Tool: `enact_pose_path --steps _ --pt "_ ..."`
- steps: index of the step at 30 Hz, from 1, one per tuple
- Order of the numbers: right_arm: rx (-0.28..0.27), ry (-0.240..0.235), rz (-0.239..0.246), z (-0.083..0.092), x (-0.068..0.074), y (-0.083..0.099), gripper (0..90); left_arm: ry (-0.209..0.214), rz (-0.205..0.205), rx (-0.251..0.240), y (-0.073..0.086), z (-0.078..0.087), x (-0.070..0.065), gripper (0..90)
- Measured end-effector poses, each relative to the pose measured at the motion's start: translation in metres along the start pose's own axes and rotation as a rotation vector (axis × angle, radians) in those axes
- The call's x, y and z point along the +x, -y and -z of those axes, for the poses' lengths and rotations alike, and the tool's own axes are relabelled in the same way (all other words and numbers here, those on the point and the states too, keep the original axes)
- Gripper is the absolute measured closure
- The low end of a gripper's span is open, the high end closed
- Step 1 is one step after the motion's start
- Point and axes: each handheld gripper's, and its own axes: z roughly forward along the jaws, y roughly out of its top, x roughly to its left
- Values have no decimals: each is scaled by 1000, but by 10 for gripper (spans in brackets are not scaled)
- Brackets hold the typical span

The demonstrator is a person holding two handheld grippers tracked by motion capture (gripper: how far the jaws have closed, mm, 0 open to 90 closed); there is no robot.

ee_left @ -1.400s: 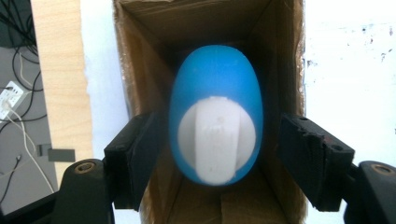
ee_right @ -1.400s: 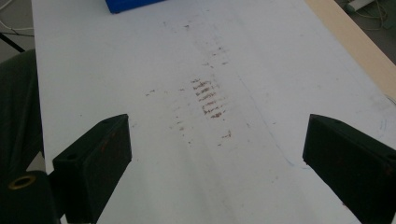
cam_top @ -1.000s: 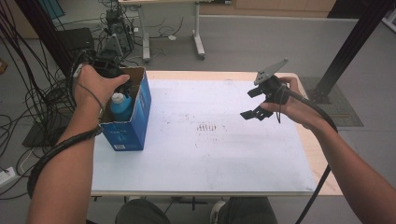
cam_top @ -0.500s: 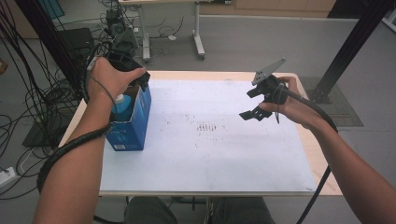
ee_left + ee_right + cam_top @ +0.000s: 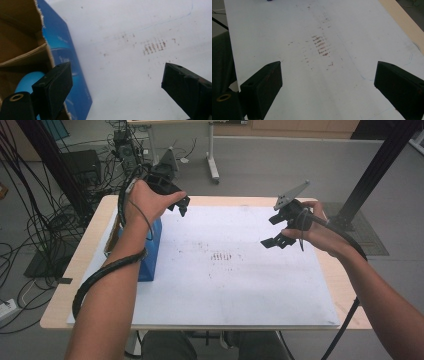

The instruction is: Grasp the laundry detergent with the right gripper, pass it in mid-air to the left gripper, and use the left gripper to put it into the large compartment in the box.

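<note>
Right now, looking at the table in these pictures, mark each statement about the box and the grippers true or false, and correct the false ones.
1. The blue box stands at the left side of the table. True.
2. The left gripper holds the blue thing. False: its jaws have just been opening, with nothing between them; the blue thing sits in the box.
3. The right gripper is open over the white sheet. True.
4. The box is closed. False: its top is open.
5. Brownish marks stain the sheet's middle. True.
</note>
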Motion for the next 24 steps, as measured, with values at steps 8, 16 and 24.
enact_pose_path --steps 8,16,24 --pt "5 5 -6 3 -5 3 80 9 -24 -3 -15 -6 -20 104" --pt "13 10 -5 6 -8 5 80 24 -38 -3 -26 -12 -32 104" --pt "22 20 -3 9 -10 4 80 40 -54 6 -31 -20 -40 104"
